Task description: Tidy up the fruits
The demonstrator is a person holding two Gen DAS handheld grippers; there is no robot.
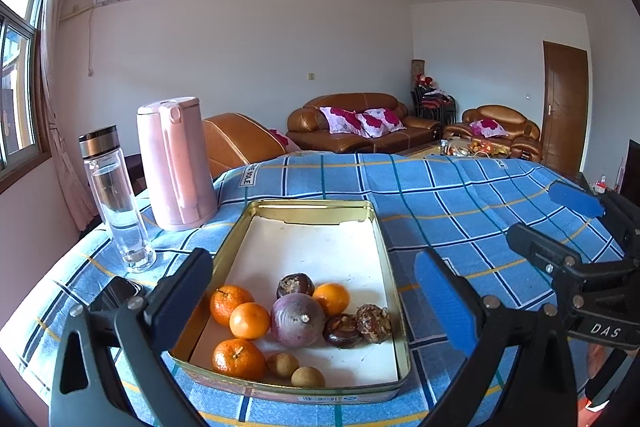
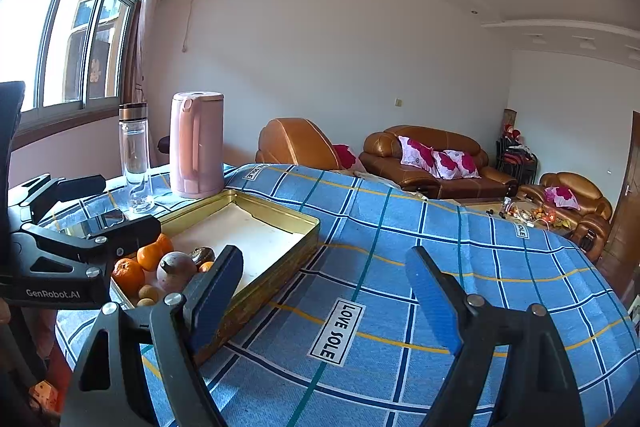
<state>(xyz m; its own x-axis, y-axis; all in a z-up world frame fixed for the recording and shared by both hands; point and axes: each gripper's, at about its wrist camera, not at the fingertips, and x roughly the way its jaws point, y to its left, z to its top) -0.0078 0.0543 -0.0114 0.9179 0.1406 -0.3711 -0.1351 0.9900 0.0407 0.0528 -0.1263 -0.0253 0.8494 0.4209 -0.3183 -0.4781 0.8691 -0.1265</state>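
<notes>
A gold tin tray point(image 1: 382, 227) lies on the blue checked tablecloth. At its near end lie several oranges point(image 1: 249, 320), a large purple fruit point(image 1: 298, 320), dark brown fruits point(image 1: 343, 330) and two small tan fruits point(image 1: 307, 376). My left gripper point(image 1: 318, 291) is open and empty, its fingers on either side of the tray's near end above the fruit. My right gripper point(image 2: 324, 291) is open and empty over bare cloth, right of the tray point(image 2: 308, 227). The fruit pile point(image 2: 176, 269) shows at its left. The right gripper also shows in the left wrist view point(image 1: 552, 223).
A pink kettle point(image 1: 176, 163) and a glass bottle point(image 1: 116, 199) stand beyond the tray's left side. A dark phone point(image 1: 116, 293) lies by the bottle. The table edge runs close at the left. Sofas stand far behind.
</notes>
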